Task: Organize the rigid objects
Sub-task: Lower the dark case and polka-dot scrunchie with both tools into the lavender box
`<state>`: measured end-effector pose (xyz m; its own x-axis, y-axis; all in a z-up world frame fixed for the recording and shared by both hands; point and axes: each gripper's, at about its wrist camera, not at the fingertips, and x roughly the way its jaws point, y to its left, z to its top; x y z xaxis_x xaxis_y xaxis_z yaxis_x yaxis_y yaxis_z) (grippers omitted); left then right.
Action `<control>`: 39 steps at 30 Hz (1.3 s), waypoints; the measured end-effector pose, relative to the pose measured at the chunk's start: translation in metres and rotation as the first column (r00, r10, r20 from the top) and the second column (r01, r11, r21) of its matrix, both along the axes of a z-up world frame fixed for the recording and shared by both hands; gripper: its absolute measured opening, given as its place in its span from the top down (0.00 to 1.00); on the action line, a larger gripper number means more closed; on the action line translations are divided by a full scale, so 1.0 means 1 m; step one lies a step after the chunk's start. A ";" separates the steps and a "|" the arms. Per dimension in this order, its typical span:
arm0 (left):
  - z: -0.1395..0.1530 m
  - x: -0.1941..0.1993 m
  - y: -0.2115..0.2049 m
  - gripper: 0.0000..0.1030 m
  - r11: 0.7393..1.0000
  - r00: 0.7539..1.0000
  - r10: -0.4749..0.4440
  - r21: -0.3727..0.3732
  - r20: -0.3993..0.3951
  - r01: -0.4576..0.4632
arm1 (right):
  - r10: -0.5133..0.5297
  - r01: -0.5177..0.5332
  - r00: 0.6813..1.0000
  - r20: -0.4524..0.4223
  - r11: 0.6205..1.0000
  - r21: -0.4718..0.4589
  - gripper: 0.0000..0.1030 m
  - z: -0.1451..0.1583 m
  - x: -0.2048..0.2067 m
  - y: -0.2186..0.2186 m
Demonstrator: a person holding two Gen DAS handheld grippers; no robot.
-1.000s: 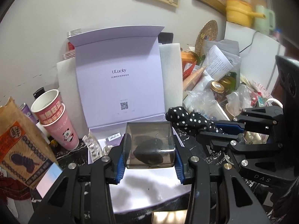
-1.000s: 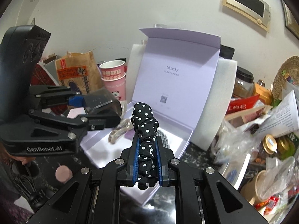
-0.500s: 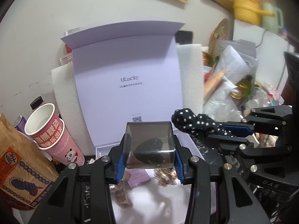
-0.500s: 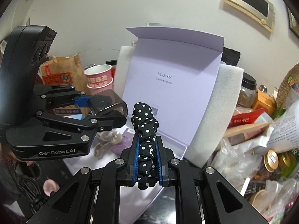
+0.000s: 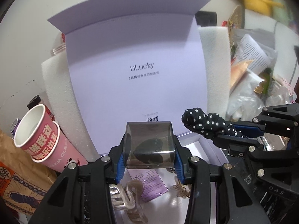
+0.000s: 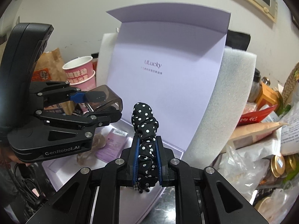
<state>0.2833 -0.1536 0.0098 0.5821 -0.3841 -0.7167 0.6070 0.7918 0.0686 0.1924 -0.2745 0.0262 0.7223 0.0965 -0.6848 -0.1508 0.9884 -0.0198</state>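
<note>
My left gripper (image 5: 149, 150) is shut on a smoky grey see-through case (image 5: 149, 143) with a dark oval thing inside. It hangs over the tray (image 5: 203, 145) of an open lavender gift box whose lid (image 5: 140, 65) stands upright behind. My right gripper (image 6: 146, 149) is shut on a black scrunchie with white dots (image 6: 144, 119), also over the tray, to the right of the left gripper (image 6: 93, 104). In the tray lie a clear hair claw (image 5: 129, 192), a purple sachet (image 5: 149, 183) and a small beige clip (image 5: 181, 188).
Stacked pink paper cups (image 5: 37, 130) and a brown paper bag (image 5: 15, 186) stand left of the box. White foam (image 5: 214, 65) backs the lid. Bags, papers and jars (image 6: 261, 149) crowd the right side. The wall is close behind.
Both grippers have moved forward and slightly down toward the box, keeping their loads. The lid now fills the view and the tray's contents lie under the fingers.
</note>
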 end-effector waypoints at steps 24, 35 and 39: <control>-0.056 0.040 -0.025 0.59 0.994 0.989 0.012 0.113 -0.147 0.005 | -0.069 0.060 0.992 -0.103 0.994 -0.087 0.85 -0.041 0.045 0.014; -0.084 0.065 -0.034 0.59 0.991 0.974 0.009 0.134 -0.225 0.022 | -0.072 0.062 0.980 -0.188 0.996 -0.059 0.84 -0.069 0.070 0.020; -0.090 0.066 -0.034 0.59 0.992 0.974 0.013 0.128 -0.224 0.017 | -0.077 0.068 0.976 -0.202 0.996 -0.050 0.84 -0.069 0.076 0.021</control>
<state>0.3497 -0.1880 -0.0798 0.4001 -0.2812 -0.8723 0.6202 0.7838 0.0318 0.2685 -0.2534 -0.0433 0.5714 0.0167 -0.8205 -0.0839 0.9957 -0.0381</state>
